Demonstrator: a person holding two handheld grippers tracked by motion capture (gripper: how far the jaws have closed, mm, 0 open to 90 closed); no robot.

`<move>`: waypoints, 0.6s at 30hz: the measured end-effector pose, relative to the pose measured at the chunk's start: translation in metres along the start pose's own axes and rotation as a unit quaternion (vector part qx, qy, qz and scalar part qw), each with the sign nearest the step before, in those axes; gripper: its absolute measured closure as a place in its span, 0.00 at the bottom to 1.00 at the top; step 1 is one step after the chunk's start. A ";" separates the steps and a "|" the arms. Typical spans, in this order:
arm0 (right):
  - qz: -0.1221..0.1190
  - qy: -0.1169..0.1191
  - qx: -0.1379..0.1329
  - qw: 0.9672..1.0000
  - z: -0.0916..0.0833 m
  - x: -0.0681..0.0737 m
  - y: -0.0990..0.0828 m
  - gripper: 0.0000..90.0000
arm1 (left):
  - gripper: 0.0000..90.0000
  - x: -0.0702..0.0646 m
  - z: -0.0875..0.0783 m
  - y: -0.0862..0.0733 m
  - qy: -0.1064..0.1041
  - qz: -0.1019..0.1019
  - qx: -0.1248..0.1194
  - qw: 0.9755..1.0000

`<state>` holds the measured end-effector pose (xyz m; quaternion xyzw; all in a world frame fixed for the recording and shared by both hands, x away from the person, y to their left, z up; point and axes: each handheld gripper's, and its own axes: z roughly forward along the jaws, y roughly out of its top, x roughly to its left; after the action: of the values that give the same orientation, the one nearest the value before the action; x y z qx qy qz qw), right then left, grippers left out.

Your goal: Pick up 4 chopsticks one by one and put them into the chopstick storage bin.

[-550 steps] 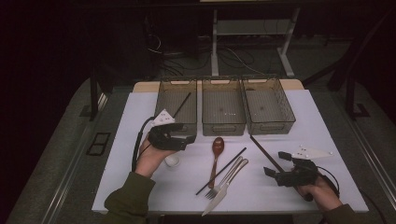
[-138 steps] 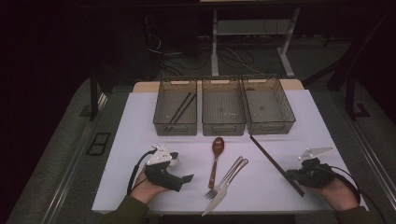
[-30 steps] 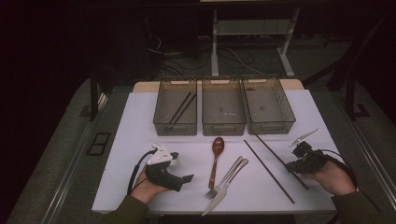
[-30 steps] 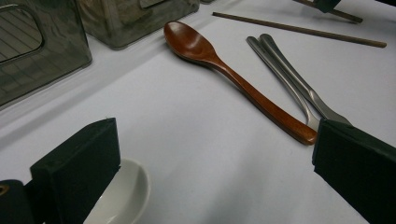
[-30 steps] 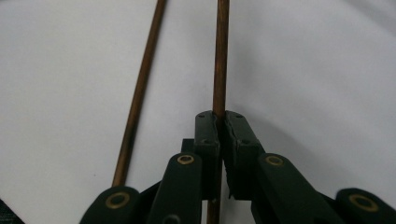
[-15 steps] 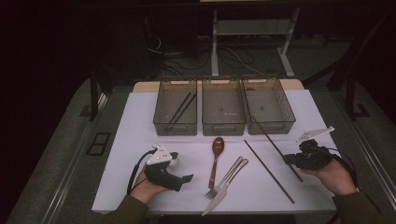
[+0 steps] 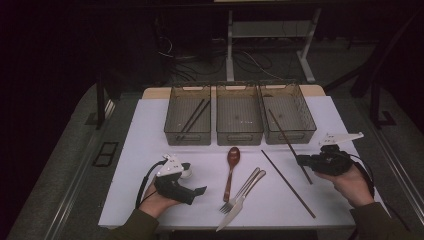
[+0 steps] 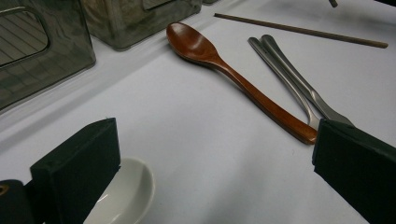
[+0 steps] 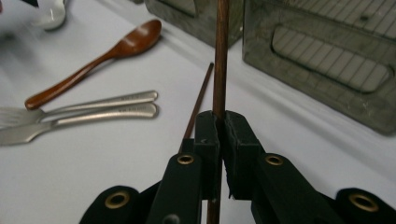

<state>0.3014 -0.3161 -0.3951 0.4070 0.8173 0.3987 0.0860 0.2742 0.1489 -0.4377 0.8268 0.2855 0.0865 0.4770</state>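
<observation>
The thin dark-brown wooden chopstick [image 7: 289, 144] is clamped between the closed jaws of the right gripper [image 7: 301, 160], lifted at a slant so that its far end reaches up over the front wall of the right-hand clear plastic bin [image 7: 289, 136]. Three such bins stand in a row at the far side of the white table [image 7: 145, 150]; the left bin [image 7: 188, 136] holds two dark chopsticks, and the middle bin [image 7: 239, 136] stands between the two. A second brown chopstick [image 7: 288, 184] lies flat on the table just left of the right gripper. Further left lie a steel fork [image 7: 239, 190] and a steel knife [image 7: 241, 200] side by side, then a reddish-brown wooden spoon [image 7: 230, 170]. In the right gripper view the held chopstick [image 9: 220, 56] rises straight from the black pads [image 9: 236, 135], round in section, smooth, uniform in colour. The left gripper [image 7: 192, 192] rests low on the table near the front left, jaws wide apart and empty, beside a small white ceramic spoon [image 8: 122, 193].
</observation>
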 end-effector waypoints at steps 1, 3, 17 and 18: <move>-0.002 0.004 -0.005 1.000 0.001 -0.001 0.001 0.93 | 0.00 0.000 0.000 0.000 0.000 -0.001 -0.001 1.000; -0.003 0.008 -0.014 1.000 0.002 -0.001 0.003 0.93 | 0.00 0.000 0.000 0.000 0.001 -0.001 -0.001 1.000; -0.005 0.038 -0.061 0.997 0.014 0.002 0.028 0.93 | 0.00 0.001 -0.001 0.000 0.000 -0.002 -0.002 1.000; -0.007 0.040 -0.063 0.997 0.015 0.002 0.030 0.93 | 0.00 0.001 -0.001 0.000 0.000 -0.002 -0.002 1.000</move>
<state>0.3249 -0.2953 -0.3837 0.3785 0.7962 0.4649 0.0820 0.2745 0.1503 -0.4374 0.8251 0.2868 0.0863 0.4790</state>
